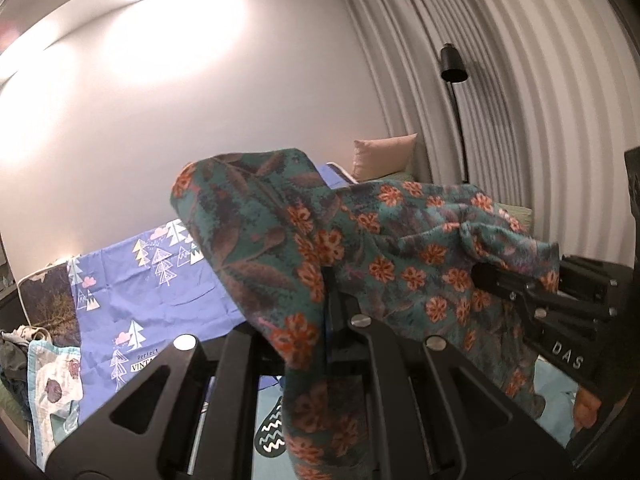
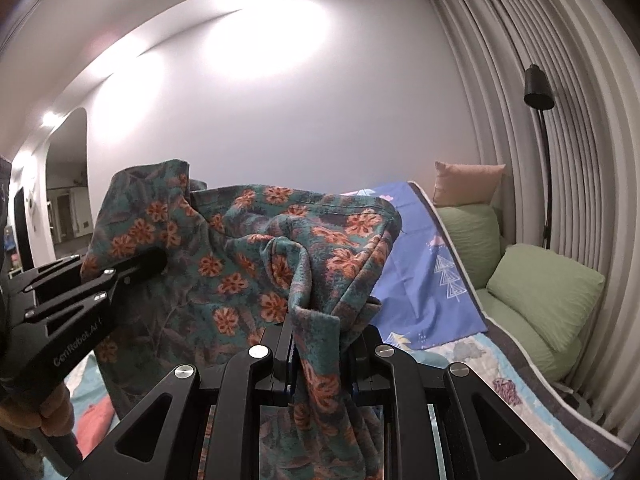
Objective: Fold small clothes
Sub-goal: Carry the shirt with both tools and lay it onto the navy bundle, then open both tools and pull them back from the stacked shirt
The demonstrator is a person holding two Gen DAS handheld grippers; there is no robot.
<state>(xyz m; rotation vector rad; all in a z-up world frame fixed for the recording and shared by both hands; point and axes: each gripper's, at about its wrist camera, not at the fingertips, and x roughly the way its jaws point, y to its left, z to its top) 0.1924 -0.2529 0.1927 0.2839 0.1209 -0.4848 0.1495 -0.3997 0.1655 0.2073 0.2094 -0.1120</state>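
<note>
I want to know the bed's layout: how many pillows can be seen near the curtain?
3 in the right wrist view: a pink pillow nearest the wall, a green pillow in front of it, another green pillow closest to the camera. The floral garment may hide more.

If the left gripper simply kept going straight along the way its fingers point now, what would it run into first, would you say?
The floral cloth it is already clamping: the left gripper is shut on it, fabric draped right over the fingers. Beyond that, probably the blue tree-print sheet on the bed, though depth is unclear.
</note>
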